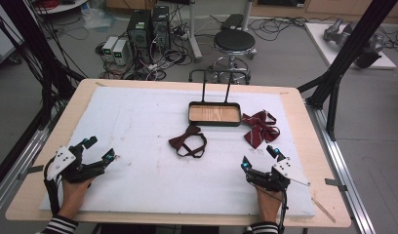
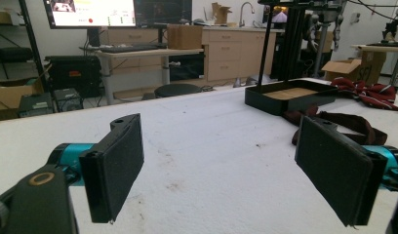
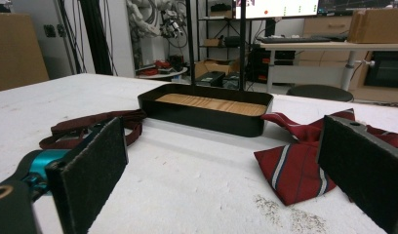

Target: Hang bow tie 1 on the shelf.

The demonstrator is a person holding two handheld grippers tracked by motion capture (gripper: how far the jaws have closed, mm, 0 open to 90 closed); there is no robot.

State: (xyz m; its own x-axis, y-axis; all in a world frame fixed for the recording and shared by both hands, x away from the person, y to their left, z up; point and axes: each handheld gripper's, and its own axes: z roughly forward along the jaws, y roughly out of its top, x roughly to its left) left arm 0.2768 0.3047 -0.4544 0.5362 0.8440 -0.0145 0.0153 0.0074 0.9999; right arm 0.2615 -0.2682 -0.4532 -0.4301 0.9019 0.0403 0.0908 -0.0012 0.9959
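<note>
With both the left gripper point(image 1: 98, 150) and right gripper point(image 1: 258, 157) resting at the near edge, jaws spread and empty, nothing looked started; likely next was reaching for the dark bow tie point(image 1: 188, 141) or striped bow tie point(image 1: 260, 127) beside the far tray point(image 1: 214, 122).

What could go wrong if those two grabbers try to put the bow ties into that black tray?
The dark bow tie has a loose strap loop; it might snag on the tray rim or trail outside. The striped bow tie lies close beside the tray, so the open right gripper could nudge the tray. The tray's tall handle may block a reach from above.
</note>
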